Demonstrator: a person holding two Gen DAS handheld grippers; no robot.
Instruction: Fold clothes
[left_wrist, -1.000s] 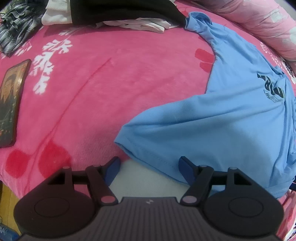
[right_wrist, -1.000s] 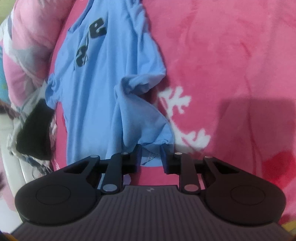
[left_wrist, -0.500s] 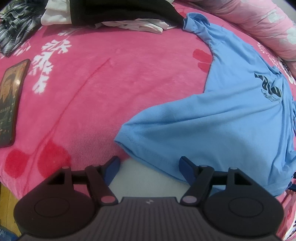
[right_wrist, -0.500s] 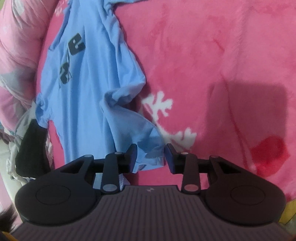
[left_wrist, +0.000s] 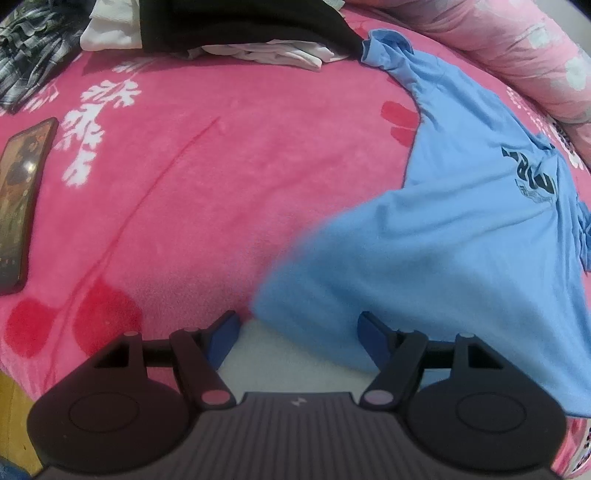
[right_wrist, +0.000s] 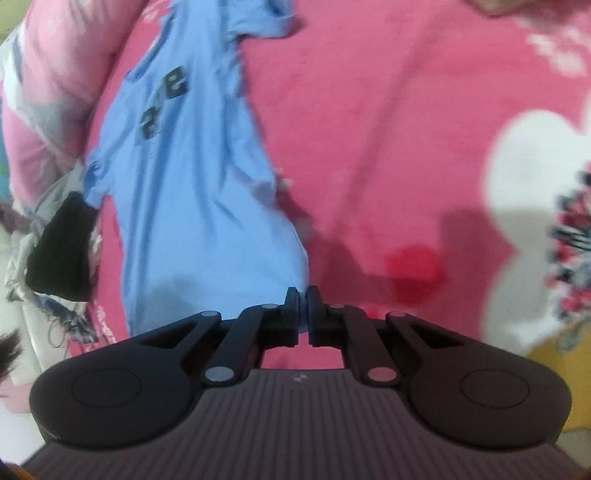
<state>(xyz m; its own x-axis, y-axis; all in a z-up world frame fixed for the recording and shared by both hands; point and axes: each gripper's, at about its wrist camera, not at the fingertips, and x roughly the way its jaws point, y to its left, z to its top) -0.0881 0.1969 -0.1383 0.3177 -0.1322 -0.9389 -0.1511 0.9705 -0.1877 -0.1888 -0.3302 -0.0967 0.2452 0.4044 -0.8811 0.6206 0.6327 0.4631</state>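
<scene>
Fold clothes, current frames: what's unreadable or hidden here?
- Blue T-shirt print: right wrist view, motion blur; left wrist view, creased and near the frame edge.
- T-shirt's near hem: left wrist view, blurred, partly behind the open left gripper.
- Fabric held in the shut right gripper: only a sliver shows between the fingers.
- Phone screen: left wrist view, too small, cut by the edge.

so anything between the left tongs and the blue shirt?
Nothing visible. The left tongs stand open over the pink blanket, and the blue shirt hem lies right at the fingertips, uncovered.
</scene>
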